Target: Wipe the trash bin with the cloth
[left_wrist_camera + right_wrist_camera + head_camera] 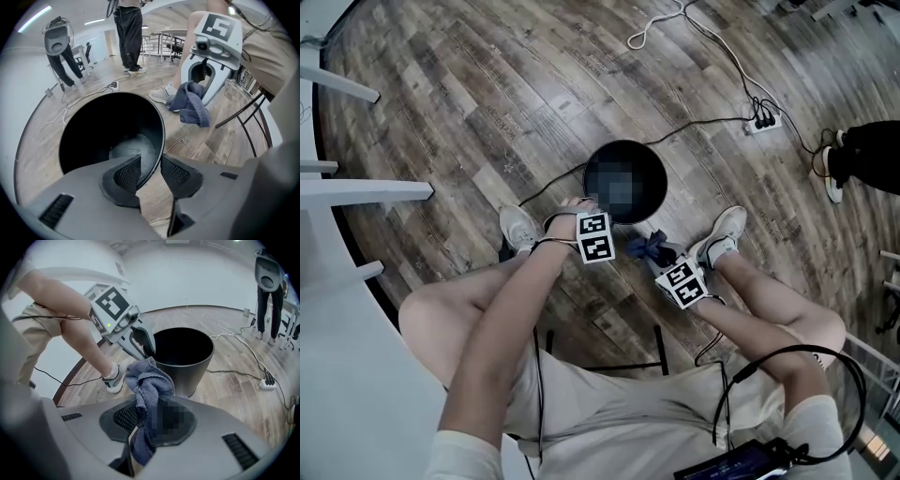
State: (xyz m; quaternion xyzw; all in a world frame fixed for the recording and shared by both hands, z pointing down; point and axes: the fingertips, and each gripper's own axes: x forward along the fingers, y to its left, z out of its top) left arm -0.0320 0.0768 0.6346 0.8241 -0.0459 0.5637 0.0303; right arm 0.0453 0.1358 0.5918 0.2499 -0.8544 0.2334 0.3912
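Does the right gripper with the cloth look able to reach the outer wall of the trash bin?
Probably yes. The right gripper holds the cloth close beside the trash bin, with nothing between them. The left gripper straddles the rim farther along.

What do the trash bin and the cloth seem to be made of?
Round black trash bin: likely plastic, smooth with a soft sheen on its thin wall. Blue-grey cloth: soft terry or microfibre by its nubby pile and limp folds.
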